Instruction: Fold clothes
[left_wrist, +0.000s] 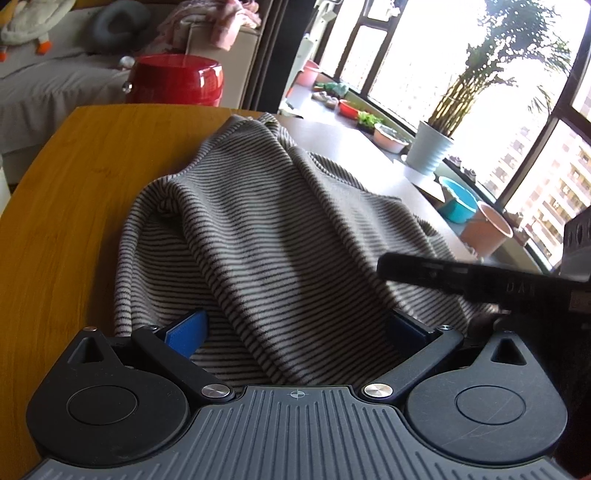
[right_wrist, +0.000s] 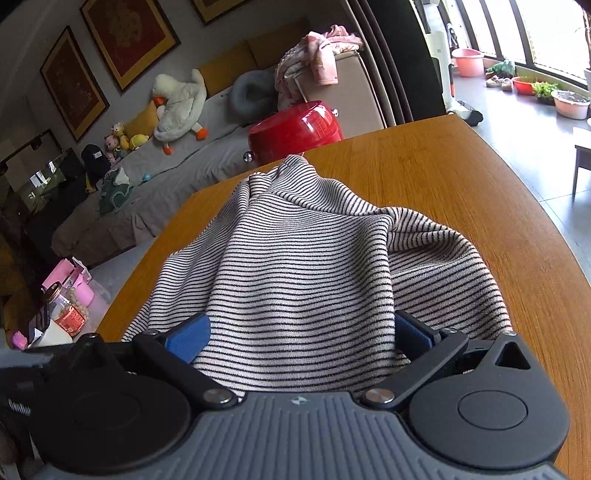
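A striped grey-and-black garment (left_wrist: 258, 229) lies bunched on the wooden table (left_wrist: 74, 177). In the left wrist view, cloth fills the gap between my left gripper's (left_wrist: 295, 328) wide-apart blue pads (left_wrist: 186, 332); whether they clamp it is unclear. The right gripper's black body (left_wrist: 480, 280) shows at the right edge. In the right wrist view, the same garment (right_wrist: 303, 258) drapes between my right gripper's (right_wrist: 299, 332) wide-set blue pads (right_wrist: 188, 338), near the table's (right_wrist: 480, 192) front edge.
A red stool (left_wrist: 177, 79) stands behind the table, beside a grey sofa (right_wrist: 177, 173) with a plush goose (right_wrist: 177, 107). Plant pots and basins (left_wrist: 458, 206) line the window sill. A jar and pink items (right_wrist: 70, 302) sit low at the left.
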